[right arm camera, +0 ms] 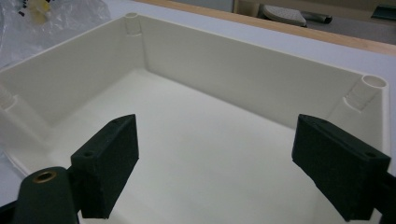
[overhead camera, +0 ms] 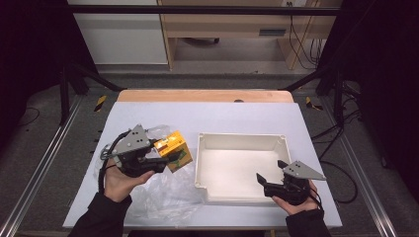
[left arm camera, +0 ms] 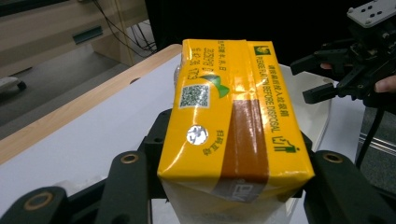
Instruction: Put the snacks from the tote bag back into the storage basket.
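The tabletop (overhead camera: 207, 116) is a pale lavender-white sheet laid over a light wooden board whose edge shows along the far side; beyond it lie grey floor, a light wooden cabinet, dangling black cables and dark metal frame rails at either side. A crumpled sheet of clear plastic wrap (overhead camera: 163, 195) lies on the left part of the surface, glossy and wrinkled. To its right sits a shallow rectangular tray (overhead camera: 240, 140) of smooth, matte cream plastic, with rounded screw posts in its corners. The left tool (overhead camera: 165, 160) grips a yellow carton (overhead camera: 173, 148), a box-shaped pack with shiny printed foil, green lettering, a QR code, a brown band and a round silver seal; the black jaws press its two sides, and it is held above the plastic wrap just left of the tray's left wall. In the left tool's own view the carton (left arm camera: 233, 121) rises between the jaws. The right tool (overhead camera: 269, 170) hovers over the tray's near right corner, its rubbery black jaws standing wide apart with nothing between them (right arm camera: 229, 163).
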